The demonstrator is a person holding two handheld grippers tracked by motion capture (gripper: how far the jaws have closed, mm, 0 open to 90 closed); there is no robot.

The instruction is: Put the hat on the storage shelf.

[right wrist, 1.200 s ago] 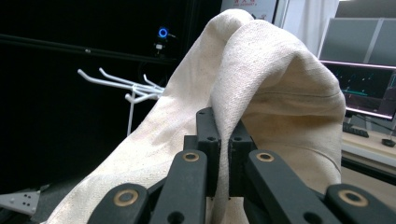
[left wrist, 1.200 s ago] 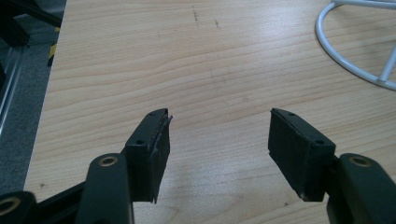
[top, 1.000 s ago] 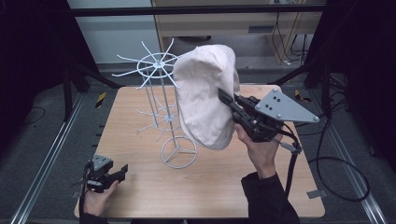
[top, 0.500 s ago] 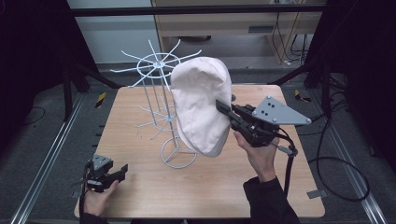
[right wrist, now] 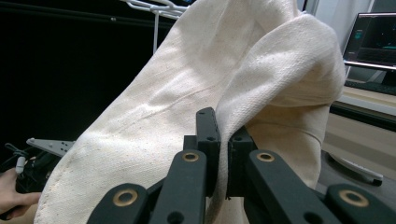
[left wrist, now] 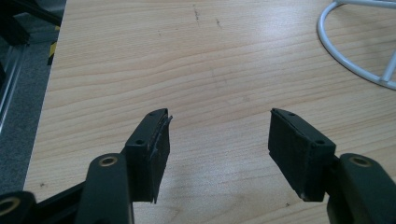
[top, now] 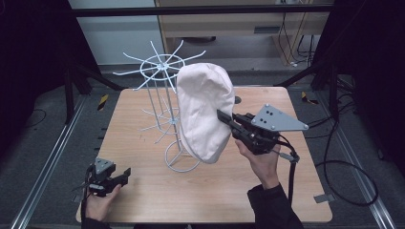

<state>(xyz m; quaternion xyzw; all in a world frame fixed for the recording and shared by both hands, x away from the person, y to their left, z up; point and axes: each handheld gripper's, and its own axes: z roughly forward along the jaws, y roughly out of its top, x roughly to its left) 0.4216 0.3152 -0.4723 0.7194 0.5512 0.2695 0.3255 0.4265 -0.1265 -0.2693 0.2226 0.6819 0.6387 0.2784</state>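
Cream fabric hat (top: pixel 204 114) hangs at the table's centre, draped against the white wire rack (top: pixel 165 102) with its top near the rack's upper ring and its lower edge just above the rack's round base. Largest around it is the room: dark framing on both sides, grey floor with metal rails at nine and three o'clock, a pale wall panel and a wooden cabinet at twelve o'clock, and black cables trailing at three o'clock. A lit monitor (right wrist: pixel 376 39) stands in the right gripper view at two o'clock; its writing is too small to read. Next comes the wooden table (top: pixel 143 200), light-grained, with a few faint scuffs. The rack stands at about eleven o'clock of the table's centre, its spokes fanning outward. No label can be read on the hat. The right gripper (right wrist: pixel 219 135), at four o'clock of the hat, is clenched on a fold of the hat's edge. The left gripper (left wrist: pixel 217 140), at seven o'clock on the table, has its jaws released and apart over bare wood.
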